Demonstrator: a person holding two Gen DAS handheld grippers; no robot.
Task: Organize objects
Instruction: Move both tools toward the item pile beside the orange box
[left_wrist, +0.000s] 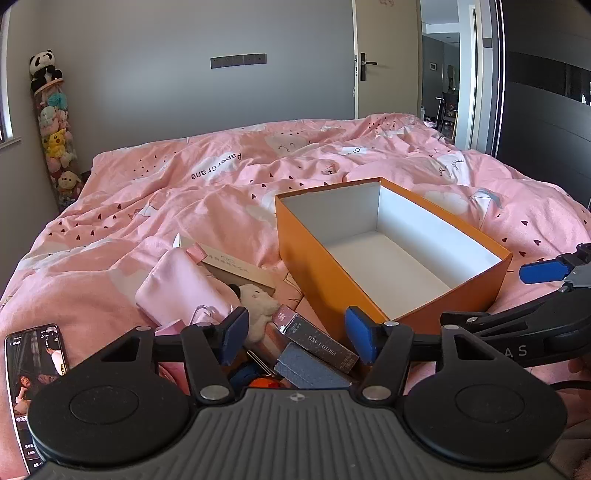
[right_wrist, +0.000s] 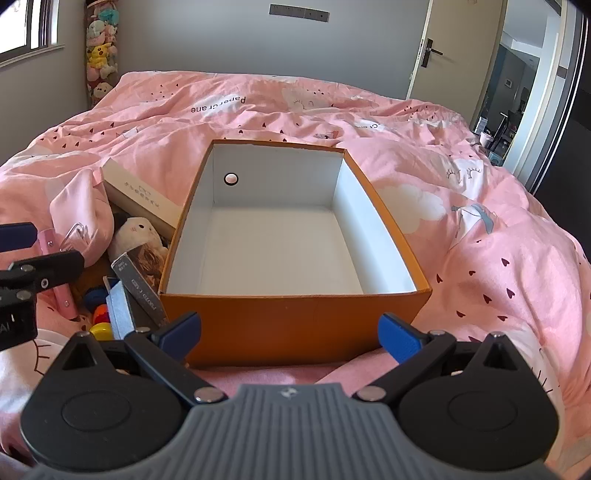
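Observation:
An open orange box (left_wrist: 325, 280) (right_wrist: 295, 317) with a white, empty inside stands on the pink bed. Left of it lies a pile: a pink pouch (left_wrist: 181, 288) (right_wrist: 79, 206), a beige flat box (left_wrist: 236, 264) (right_wrist: 142, 195), a white plush toy (left_wrist: 258, 302) (right_wrist: 136, 236), a dark "PHOTO CARD" box (left_wrist: 317, 341) (right_wrist: 142, 288), a blue-grey box (left_wrist: 310, 369) (right_wrist: 120, 314) and small coloured toys (right_wrist: 99, 319). My left gripper (left_wrist: 295, 334) is open and empty over the pile. My right gripper (right_wrist: 291, 334) is open and empty at the box's near wall.
A phone (left_wrist: 35, 376) with a lit screen lies on the bed at the left. The pink duvet (left_wrist: 166, 192) is rumpled. A tall tube of plush toys (left_wrist: 55, 122) stands in the far left corner. An open door (left_wrist: 439, 74) is at the far right.

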